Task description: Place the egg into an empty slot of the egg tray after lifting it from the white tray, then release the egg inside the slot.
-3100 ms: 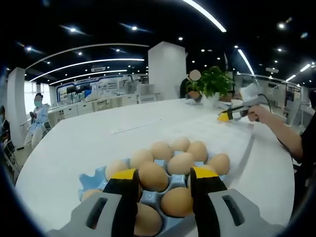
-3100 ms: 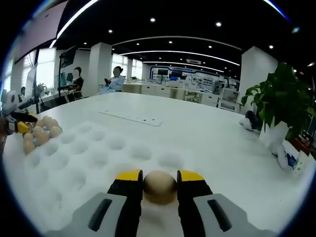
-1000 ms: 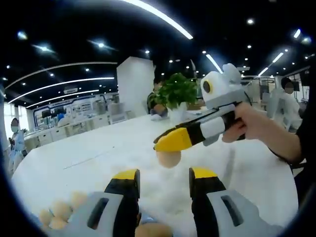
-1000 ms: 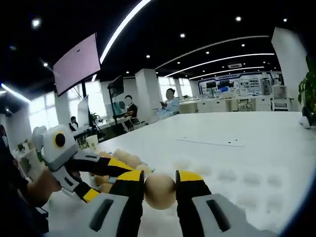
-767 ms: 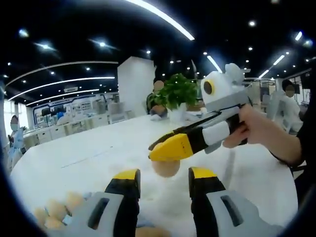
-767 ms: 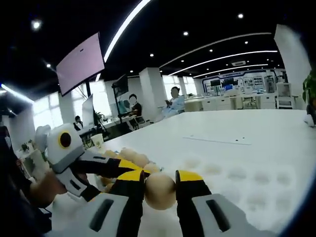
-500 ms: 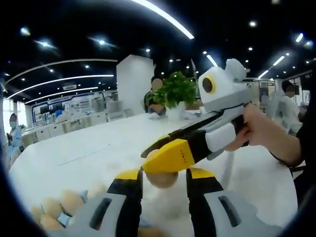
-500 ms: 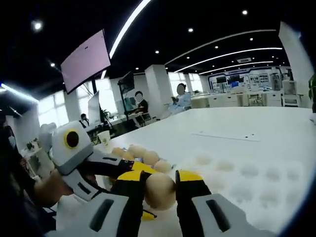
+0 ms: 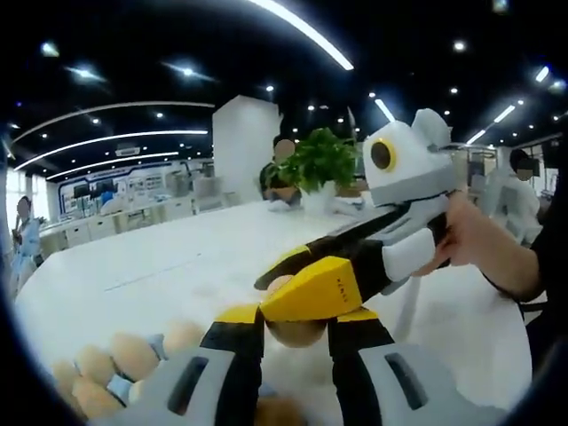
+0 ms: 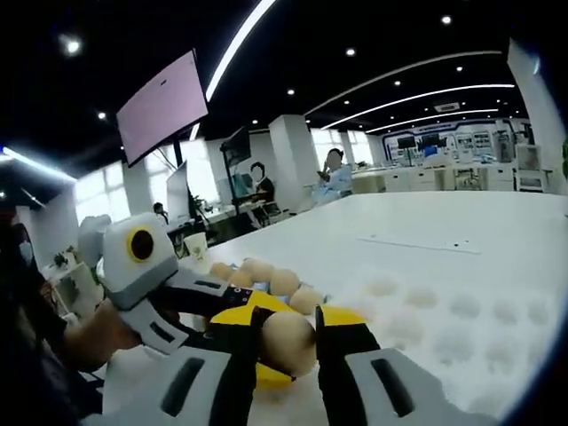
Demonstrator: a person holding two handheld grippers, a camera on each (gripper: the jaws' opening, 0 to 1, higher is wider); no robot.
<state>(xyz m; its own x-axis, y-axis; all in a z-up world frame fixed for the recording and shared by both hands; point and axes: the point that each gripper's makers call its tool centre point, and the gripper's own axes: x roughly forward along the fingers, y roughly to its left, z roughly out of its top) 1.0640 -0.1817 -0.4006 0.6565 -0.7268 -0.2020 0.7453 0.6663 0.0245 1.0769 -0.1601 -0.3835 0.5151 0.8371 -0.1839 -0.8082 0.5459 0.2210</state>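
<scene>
Egg [image 10: 286, 343] clamped in the right gripper [image 10: 288, 330], held where the two grippers cross above the table.

The egg tray [image 9: 158, 344], at the lower left of the left gripper view, holds a cluster of brown eggs [image 9: 133, 355]; which slots are free cannot be told. The white tray [image 10: 461, 319] lies beside it in the right gripper view, its visible dimples bare. In the left gripper view the right gripper [image 9: 306, 288] reaches in from the right, its egg [image 9: 297, 330] sitting between the left gripper's [image 9: 297, 330] jaws; whether those jaws press the egg cannot be told. The white table [image 10: 497, 222] stretches wide and open beyond both trays, with a potted plant [image 9: 318, 164] well off at its far side.
</scene>
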